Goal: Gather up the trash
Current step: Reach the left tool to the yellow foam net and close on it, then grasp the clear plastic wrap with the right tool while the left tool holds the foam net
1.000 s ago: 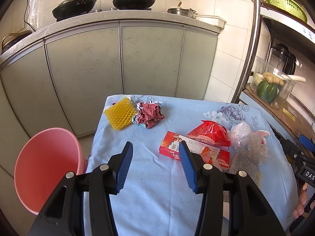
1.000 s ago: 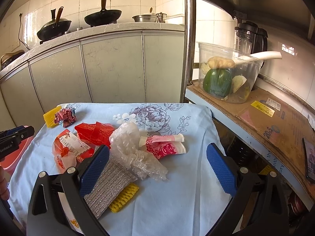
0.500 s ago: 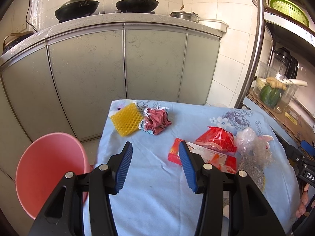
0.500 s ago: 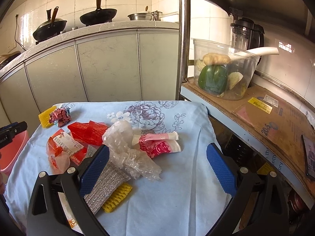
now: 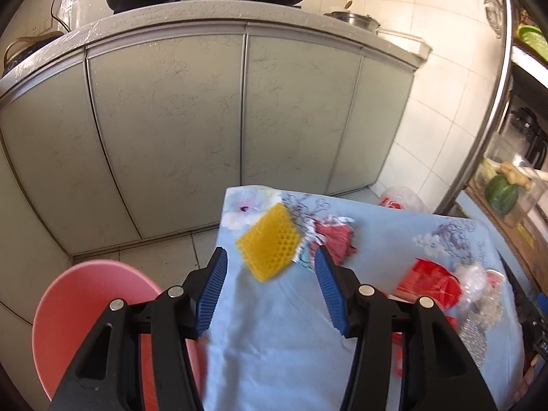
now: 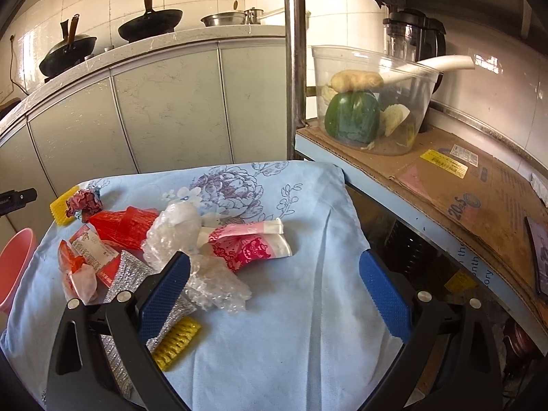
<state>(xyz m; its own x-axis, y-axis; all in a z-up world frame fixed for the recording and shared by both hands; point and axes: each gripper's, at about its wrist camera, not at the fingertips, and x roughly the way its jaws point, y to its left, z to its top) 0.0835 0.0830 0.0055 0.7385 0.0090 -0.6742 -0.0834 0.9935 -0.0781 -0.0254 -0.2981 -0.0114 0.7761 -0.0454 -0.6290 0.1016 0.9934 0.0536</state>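
The left wrist view is smeared with motion blur, so the trash at its right edge reads only as red, clear and silver patches, and the left tongs' own body hides the near part of the blue flowered cloth (image 5: 394, 233) over the worktop. The pink bin (image 5: 78, 311) beside the worktop is cut off by the tongs and the frame edge. In the right wrist view the silver wrapper (image 6: 126, 274) and the yellow foam net (image 6: 176, 342) at the near edge lie partly behind one blue pad.

The left tongs (image 5: 270, 294) stand apart and hold nothing; the yellow foam pad (image 5: 270, 243) shows between their tips, next to a crumpled red wrapper (image 5: 334, 239) at the worktop's far corner. The right tongs (image 6: 274, 294) are spread wide and empty, with clear plastic film (image 6: 191, 239), a pink printed bag (image 6: 251, 245), a red bag (image 6: 126, 227) and an orange packet (image 6: 87, 260) heaped on the cloth ahead of them.
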